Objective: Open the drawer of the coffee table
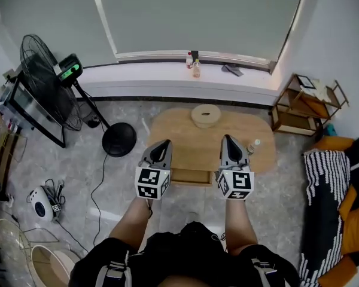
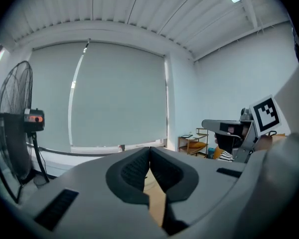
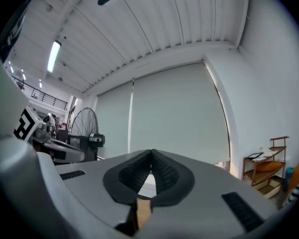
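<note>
In the head view the oval wooden coffee table (image 1: 188,142) stands on the marble floor below me. Its drawer (image 1: 192,176) shows at the near edge and seems pulled out a little. Both grippers are held high above the table, side by side and pointing away from me. The left gripper (image 1: 163,143) (image 2: 149,150) is shut with nothing between its pads. The right gripper (image 1: 227,139) (image 3: 151,153) is shut and empty too. Neither touches the table or the drawer. Both gripper views look level at the blind-covered window.
A round lidded box (image 1: 206,115) and a small bottle (image 1: 253,146) sit on the table. A standing fan (image 1: 48,82) with its round base (image 1: 119,139) is at the left. A wooden shelf (image 1: 305,103) and a striped cushion (image 1: 326,202) are at the right.
</note>
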`<state>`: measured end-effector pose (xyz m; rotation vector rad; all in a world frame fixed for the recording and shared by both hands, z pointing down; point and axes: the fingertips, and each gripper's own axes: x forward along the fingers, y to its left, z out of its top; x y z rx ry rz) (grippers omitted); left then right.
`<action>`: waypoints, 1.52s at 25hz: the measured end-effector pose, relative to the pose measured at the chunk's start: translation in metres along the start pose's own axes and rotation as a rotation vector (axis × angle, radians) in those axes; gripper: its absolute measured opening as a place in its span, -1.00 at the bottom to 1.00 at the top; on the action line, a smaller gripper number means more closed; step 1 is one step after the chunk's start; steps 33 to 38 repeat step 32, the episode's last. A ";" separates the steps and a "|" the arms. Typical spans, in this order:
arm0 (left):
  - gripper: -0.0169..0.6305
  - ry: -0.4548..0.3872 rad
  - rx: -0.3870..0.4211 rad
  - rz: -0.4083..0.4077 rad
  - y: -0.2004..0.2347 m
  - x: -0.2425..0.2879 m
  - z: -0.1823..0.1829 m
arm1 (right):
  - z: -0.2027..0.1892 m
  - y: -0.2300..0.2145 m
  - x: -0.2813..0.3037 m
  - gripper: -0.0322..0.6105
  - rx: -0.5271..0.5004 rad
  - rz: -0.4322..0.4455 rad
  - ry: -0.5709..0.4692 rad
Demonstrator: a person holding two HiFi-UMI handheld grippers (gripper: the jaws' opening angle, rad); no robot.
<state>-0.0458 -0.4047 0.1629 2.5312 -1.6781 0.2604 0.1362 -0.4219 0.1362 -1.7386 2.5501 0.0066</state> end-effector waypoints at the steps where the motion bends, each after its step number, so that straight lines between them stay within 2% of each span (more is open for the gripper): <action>1: -0.88 -0.005 0.011 0.007 -0.001 -0.002 0.023 | 0.023 -0.002 0.003 -0.85 0.005 0.005 -0.010; 5: -0.88 -0.058 0.040 0.053 0.011 -0.011 0.081 | 0.076 0.003 0.009 -0.85 -0.004 0.014 -0.050; 9: -0.88 -0.087 0.039 0.089 0.035 -0.022 0.101 | 0.096 0.024 0.018 -0.86 -0.035 0.028 -0.064; 16: -0.88 -0.075 0.111 0.127 0.062 -0.036 0.113 | 0.107 0.048 0.031 -0.85 -0.035 0.021 -0.076; 27: -0.88 -0.072 0.078 0.174 0.086 -0.036 0.113 | 0.106 0.062 0.045 -0.85 -0.053 0.020 -0.083; 32: -0.88 -0.055 0.023 0.151 0.099 -0.039 0.106 | 0.104 0.071 0.045 -0.85 -0.062 0.018 -0.089; 38: -0.88 -0.055 0.023 0.151 0.099 -0.039 0.106 | 0.104 0.071 0.045 -0.85 -0.062 0.018 -0.089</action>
